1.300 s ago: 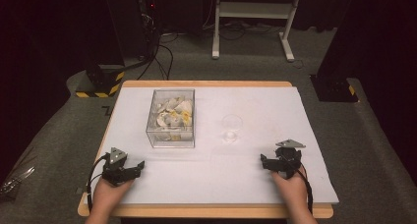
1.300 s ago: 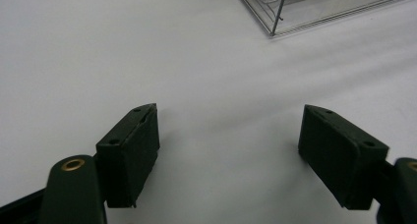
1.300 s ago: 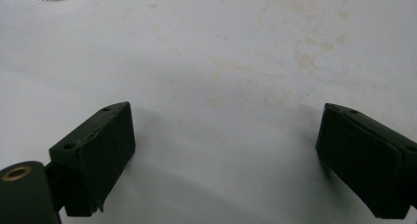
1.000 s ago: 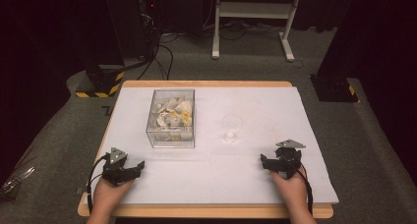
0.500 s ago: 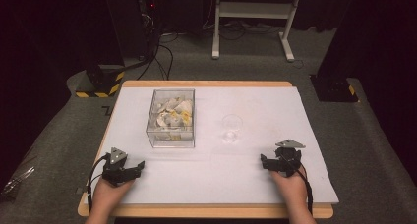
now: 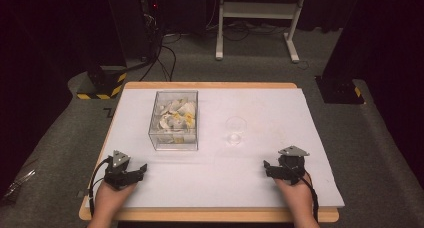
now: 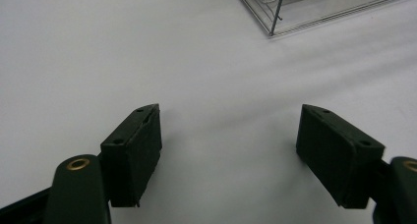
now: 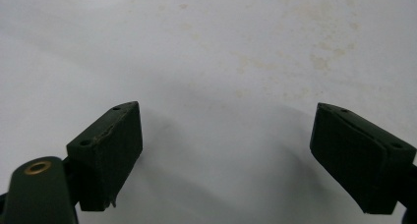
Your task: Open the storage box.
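Both grippers rested low on the white table cover (image 6: 220, 183), near the person's edge of the table. The left gripper (image 6: 141, 169) sat at the near left corner with its jaws spread wide and only bare white surface between them. Its jaws had just been closing a little, with nothing between them. The right gripper (image 6: 266, 168) sat at the near right, well apart from the left one, its jaws likewise standing wide over the faintly stained cover and holding nothing. Ahead of the left gripper stood a clear plastic box (image 6: 174, 120), upright on the cover and filled with pale crumpled pieces, some marked with yellow. Its near corner showed at the top of the left gripper view. To the right of the box, and clear of it, stood a small clear glass cup (image 6: 235, 129), ahead of the right gripper and apart from it.
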`<act>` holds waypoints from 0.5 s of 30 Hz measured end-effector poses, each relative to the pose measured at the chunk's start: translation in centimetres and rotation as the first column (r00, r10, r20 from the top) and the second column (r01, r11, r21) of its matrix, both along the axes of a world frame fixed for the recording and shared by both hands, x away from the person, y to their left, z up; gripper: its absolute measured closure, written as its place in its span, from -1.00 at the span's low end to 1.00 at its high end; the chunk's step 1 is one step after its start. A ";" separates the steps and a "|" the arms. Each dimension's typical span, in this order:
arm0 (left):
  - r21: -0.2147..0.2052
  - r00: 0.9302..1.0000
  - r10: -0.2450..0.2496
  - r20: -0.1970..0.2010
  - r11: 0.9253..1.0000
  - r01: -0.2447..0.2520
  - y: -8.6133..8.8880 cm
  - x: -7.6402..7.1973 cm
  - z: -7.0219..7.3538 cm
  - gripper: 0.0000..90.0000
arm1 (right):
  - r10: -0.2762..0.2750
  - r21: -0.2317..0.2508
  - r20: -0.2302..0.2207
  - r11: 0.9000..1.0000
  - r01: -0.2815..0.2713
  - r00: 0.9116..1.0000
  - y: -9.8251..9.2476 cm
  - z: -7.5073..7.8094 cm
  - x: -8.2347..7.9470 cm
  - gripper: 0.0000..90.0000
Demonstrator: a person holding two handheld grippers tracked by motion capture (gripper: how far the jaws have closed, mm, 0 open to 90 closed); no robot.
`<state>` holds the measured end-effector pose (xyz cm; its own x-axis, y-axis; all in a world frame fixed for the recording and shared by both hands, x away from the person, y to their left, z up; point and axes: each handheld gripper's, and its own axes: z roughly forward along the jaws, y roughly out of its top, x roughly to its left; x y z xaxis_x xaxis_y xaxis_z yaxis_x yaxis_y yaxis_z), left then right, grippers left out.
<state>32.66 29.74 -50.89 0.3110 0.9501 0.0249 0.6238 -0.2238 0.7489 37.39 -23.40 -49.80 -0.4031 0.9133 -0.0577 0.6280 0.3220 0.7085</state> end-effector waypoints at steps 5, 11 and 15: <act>0.002 1.000 -0.004 0.001 1.000 0.004 0.0 0.0 0.0 -0.41 | 0.025 -0.010 -0.004 1.000 -0.025 1.000 0.5 -0.2 -0.8 -0.71; 0.001 1.000 -0.018 -0.006 1.000 0.018 -0.6 -0.1 0.3 -0.34 | 0.033 0.000 -0.007 0.999 -0.033 0.999 0.6 -0.4 -1.1 -0.71; 0.006 0.999 -0.046 0.004 0.999 0.046 -1.6 -0.1 0.7 -0.34 | 0.026 0.017 -0.014 1.000 -0.026 1.000 0.5 -0.6 -1.0 -0.71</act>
<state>32.56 28.10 -50.23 0.3540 0.9347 0.0319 0.6100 -0.2566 0.7497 36.34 -22.94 -50.36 -0.4273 0.9034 -0.0366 0.6293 0.3263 0.7054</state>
